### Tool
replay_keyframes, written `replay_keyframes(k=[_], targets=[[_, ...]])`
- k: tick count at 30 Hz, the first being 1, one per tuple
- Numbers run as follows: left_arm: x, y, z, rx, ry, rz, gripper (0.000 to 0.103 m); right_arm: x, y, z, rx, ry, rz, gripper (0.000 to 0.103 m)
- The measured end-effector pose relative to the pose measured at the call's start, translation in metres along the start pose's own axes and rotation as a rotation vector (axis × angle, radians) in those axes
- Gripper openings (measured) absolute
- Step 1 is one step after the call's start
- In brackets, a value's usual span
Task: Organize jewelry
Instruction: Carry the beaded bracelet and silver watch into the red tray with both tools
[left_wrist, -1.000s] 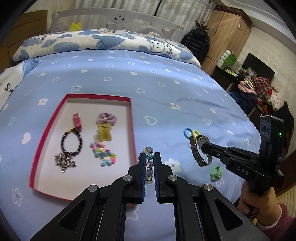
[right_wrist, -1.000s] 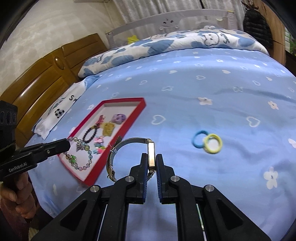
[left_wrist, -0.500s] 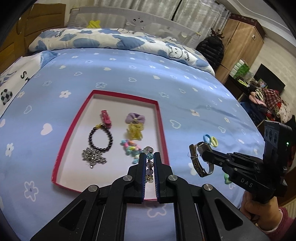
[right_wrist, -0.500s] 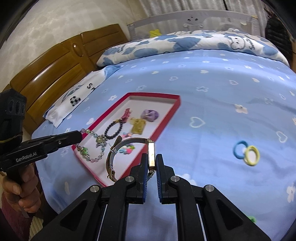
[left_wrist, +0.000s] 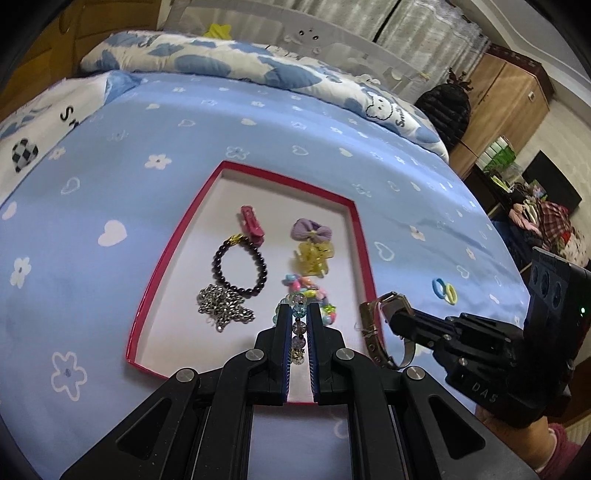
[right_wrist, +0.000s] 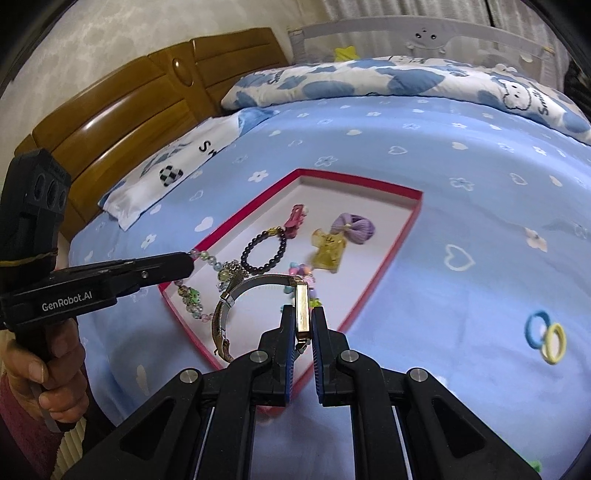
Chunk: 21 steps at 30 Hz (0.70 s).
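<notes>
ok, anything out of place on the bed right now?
Two hair ties, blue and yellow, lie loose on the bedsheet, outside the red tray holding the other jewelry. Nothing looks spilled or damaged.

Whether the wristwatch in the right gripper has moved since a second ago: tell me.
Yes. The wristwatch, clamped in the right gripper, has travelled left from beside the red tray to over its near corner, away from the hair ties.

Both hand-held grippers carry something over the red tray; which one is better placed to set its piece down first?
Left, probably. The left hand-held gripper, shut on the beaded bracelet, hangs it over bare tray floor near the red tray's front. The right hand-held gripper's watch sits over the tray's right rim and the colourful bead pile.
</notes>
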<state>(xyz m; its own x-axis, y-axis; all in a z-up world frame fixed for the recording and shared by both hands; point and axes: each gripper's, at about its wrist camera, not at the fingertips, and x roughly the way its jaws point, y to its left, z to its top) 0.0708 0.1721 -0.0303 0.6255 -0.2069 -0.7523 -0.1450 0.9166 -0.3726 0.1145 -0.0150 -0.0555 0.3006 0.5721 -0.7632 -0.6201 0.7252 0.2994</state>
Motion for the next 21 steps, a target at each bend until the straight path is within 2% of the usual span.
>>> replay_keyframes(k=[11, 15, 21], targets=[[0.026, 0.029, 0.001, -0.070, 0.031, 0.045, 0.006, 0.042, 0.014, 0.002, -0.066, 0.090, -0.004, 0.008], [0.033, 0.038, 0.000, -0.089, 0.041, 0.083, 0.006, 0.055, 0.016, 0.000, -0.089, 0.126, -0.021, 0.008], [0.041, 0.045, -0.003, -0.110, 0.059, 0.118, 0.007, 0.064, 0.017, -0.003, -0.097, 0.151, -0.028, 0.008]])
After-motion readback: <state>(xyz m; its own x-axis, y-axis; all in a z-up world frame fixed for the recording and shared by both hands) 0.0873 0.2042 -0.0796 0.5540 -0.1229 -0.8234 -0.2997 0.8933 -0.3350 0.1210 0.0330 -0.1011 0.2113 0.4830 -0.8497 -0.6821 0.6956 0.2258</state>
